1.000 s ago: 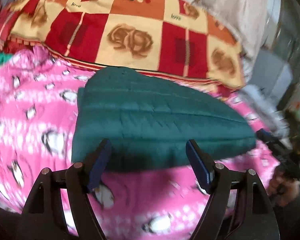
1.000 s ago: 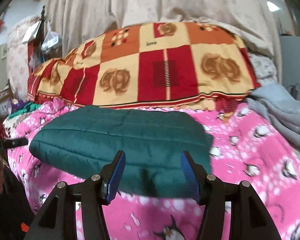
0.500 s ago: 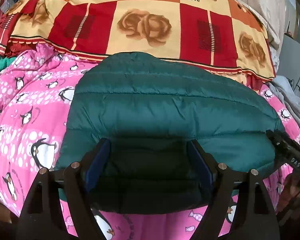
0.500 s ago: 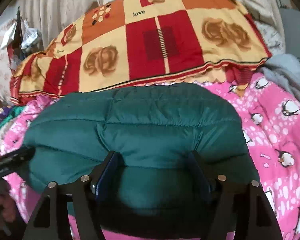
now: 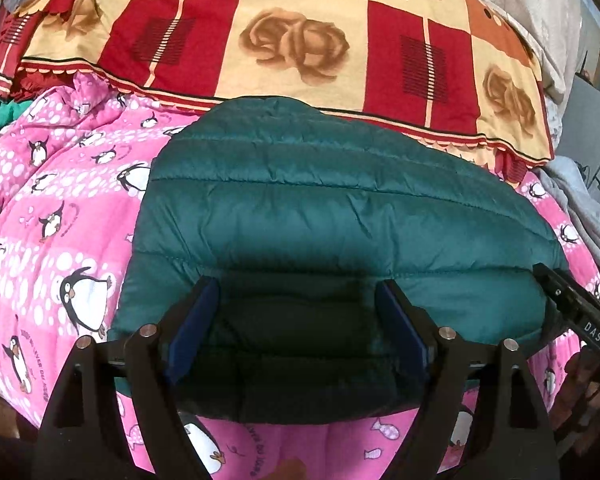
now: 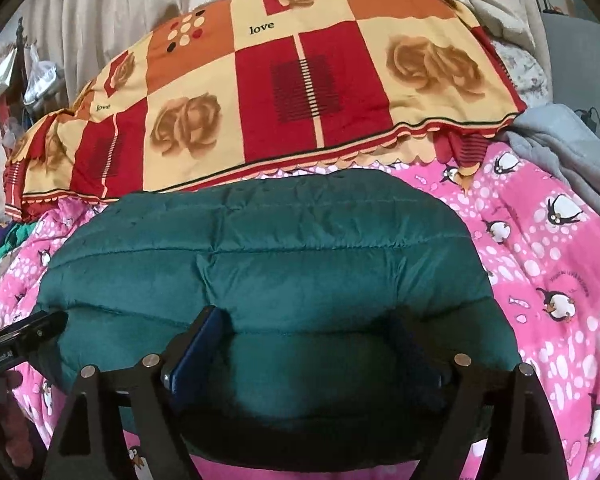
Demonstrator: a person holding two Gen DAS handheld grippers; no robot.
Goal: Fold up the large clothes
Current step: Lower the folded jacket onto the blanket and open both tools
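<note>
A dark teal quilted puffer garment point(image 5: 332, 208) lies folded on a pink penguin-print blanket point(image 5: 60, 208); it also shows in the right wrist view point(image 6: 268, 248). My left gripper point(image 5: 298, 292) is open, its blue-padded jaws low over the garment's near left edge and pressing the padding. My right gripper point(image 6: 308, 320) is open, its jaws low over the garment's near right edge. Each gripper's tip appears at the edge of the other's view point(image 5: 572, 304) point(image 6: 24, 332).
A red, orange and cream rose-patterned quilt point(image 5: 300, 40) lies behind the garment. Grey cloth point(image 6: 572, 152) is piled at the right. Beige curtains point(image 6: 140, 0) hang behind. The blanket's near edge drops off below the grippers.
Both grippers have moved forward and down from in front of the garment until their open jaws sit over its near edge. The garment has stayed in place.
</note>
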